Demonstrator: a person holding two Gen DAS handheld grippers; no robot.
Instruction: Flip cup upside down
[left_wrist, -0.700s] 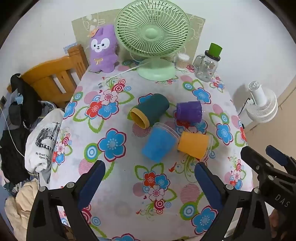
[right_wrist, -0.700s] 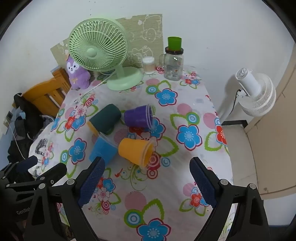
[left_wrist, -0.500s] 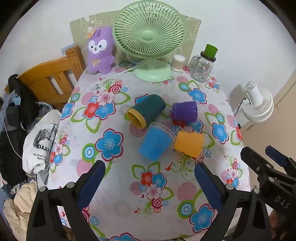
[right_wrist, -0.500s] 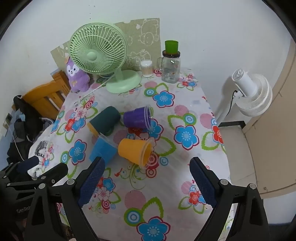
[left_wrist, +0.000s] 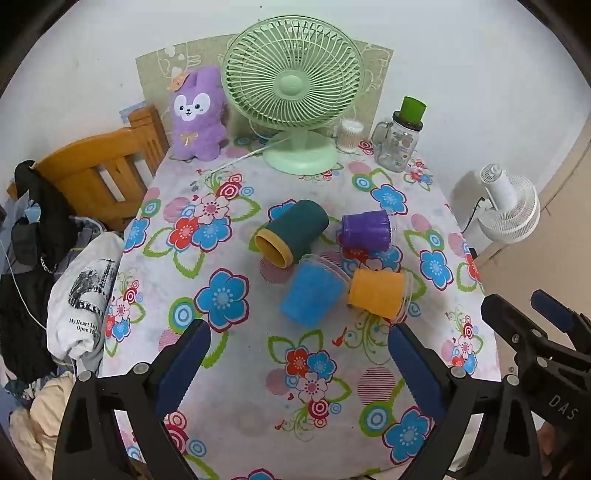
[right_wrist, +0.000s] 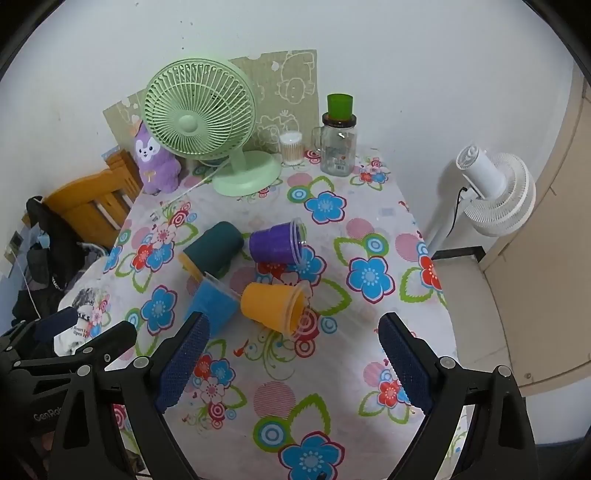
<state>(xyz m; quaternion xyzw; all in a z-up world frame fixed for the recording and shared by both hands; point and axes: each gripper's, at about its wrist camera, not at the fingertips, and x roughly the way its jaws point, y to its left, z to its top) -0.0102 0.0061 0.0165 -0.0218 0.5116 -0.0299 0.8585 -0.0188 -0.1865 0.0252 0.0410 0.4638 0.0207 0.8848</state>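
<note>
Four cups lie on their sides in a loose cluster at the middle of the flowered table (left_wrist: 236, 369). In the left wrist view, a dark green cup (left_wrist: 291, 232) sits at 11 o'clock in the cluster, its yellow-lined mouth turned toward 7 o'clock. A purple cup (left_wrist: 365, 230) lies at 1 o'clock. A blue cup (left_wrist: 312, 295) lies at 6 o'clock, its clear rim toward the green one. An orange cup (left_wrist: 376, 293) lies at 4 o'clock, touching the blue cup's rim. None shows anything inside.

At the table's 12 o'clock edge stand one green desk fan (left_wrist: 293, 85), one purple plush toy (left_wrist: 197, 114), one small clear tub (left_wrist: 349, 134) packed with cotton swabs, and one glass jar (left_wrist: 397, 146) with a green cup on its lid. One white fan (right_wrist: 491, 188) stands on the floor at 3 o'clock.

The left gripper (left_wrist: 299, 362) hangs at the near edge with its fingers spread wide, gripping nothing. The right gripper (right_wrist: 291, 354) is likewise spread and empty, the orange cup just beyond its gap.
</note>
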